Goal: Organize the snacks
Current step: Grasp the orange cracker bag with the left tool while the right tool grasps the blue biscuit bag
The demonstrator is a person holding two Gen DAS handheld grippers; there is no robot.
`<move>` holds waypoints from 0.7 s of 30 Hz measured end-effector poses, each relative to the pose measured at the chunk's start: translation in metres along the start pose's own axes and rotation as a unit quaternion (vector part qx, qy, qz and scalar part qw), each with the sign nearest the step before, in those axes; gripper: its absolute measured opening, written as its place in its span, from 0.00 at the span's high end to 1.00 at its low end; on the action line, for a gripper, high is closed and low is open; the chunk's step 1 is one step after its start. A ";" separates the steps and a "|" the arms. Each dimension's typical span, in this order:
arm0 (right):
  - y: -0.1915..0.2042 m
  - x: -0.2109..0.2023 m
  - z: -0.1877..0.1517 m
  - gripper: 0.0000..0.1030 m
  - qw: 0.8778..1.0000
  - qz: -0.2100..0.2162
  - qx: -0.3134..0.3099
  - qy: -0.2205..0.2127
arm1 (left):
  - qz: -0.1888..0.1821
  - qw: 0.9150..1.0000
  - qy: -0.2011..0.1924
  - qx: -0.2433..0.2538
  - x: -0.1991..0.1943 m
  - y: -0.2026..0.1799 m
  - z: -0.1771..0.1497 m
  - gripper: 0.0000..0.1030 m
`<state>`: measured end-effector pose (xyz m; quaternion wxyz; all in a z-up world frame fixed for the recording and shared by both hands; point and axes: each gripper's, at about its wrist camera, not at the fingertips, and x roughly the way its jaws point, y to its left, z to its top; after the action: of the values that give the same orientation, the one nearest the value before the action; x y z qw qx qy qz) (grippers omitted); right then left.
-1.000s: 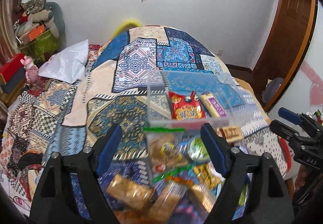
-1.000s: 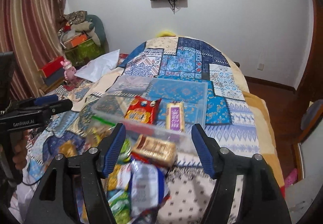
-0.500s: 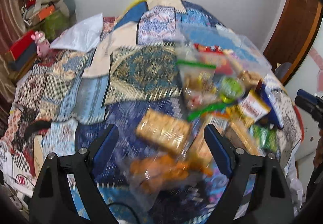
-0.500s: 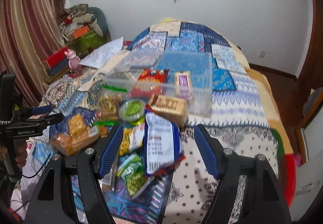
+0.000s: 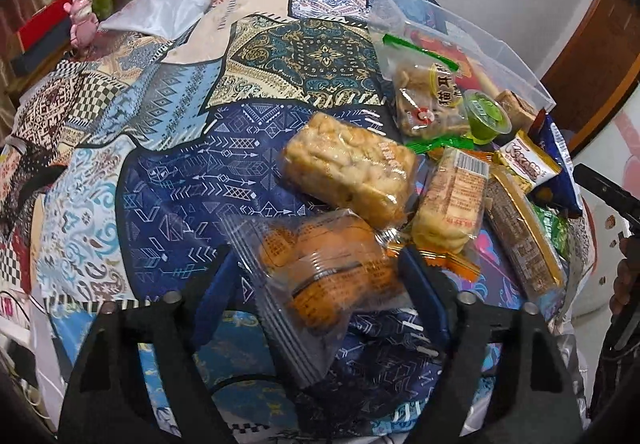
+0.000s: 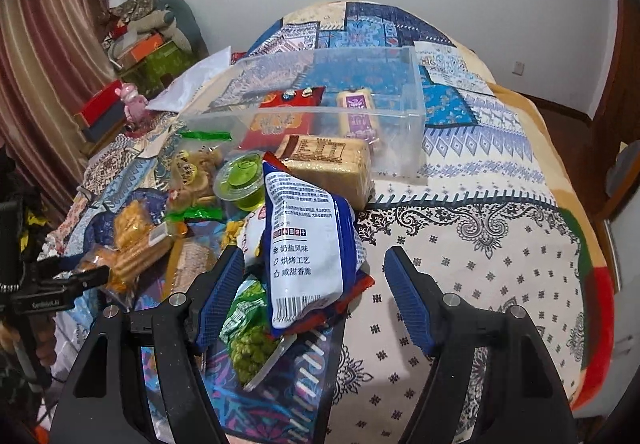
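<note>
Clear bin (image 6: 404,116) upper centre holds two packets; heap lower left unsorted. Left gripper (image 5: 320,284) jaws closing around orange pastry bag (image 5: 320,268), pads not visibly pressing. Right gripper (image 6: 314,284) jaws apart over blue-white pouch (image 6: 308,244).

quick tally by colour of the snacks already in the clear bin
In the clear bin:
red packet: 1
purple-labelled bar: 1
total: 2
</note>
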<state>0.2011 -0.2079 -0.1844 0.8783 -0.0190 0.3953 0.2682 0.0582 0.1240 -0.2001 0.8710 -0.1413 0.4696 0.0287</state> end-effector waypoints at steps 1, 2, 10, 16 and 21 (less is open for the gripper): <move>0.000 0.003 0.001 0.32 1.000 0.000 0.001 0.002 | -0.006 1.000 0.000 -0.003 0.002 0.000 0.000 0.31; -0.001 0.006 0.001 0.32 1.000 -0.001 0.002 0.003 | -0.012 1.000 -0.001 -0.010 0.003 0.001 -0.001 0.36; -0.010 0.025 0.001 0.34 1.000 0.014 0.020 0.016 | -0.018 1.000 -0.008 -0.016 -0.001 0.003 -0.005 0.44; -0.015 0.023 -0.002 0.47 0.999 0.023 0.032 0.009 | -0.011 1.000 -0.015 -0.007 -0.011 -0.001 -0.005 0.48; -0.014 0.017 -0.001 0.54 0.999 0.026 0.027 0.005 | -0.006 1.000 -0.028 -0.001 -0.025 -0.004 -0.002 0.53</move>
<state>0.2159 -0.2122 -0.1998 0.8693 0.0137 0.4074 0.2796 0.0431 0.1212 -0.1797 0.8837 -0.1443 0.4445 0.0278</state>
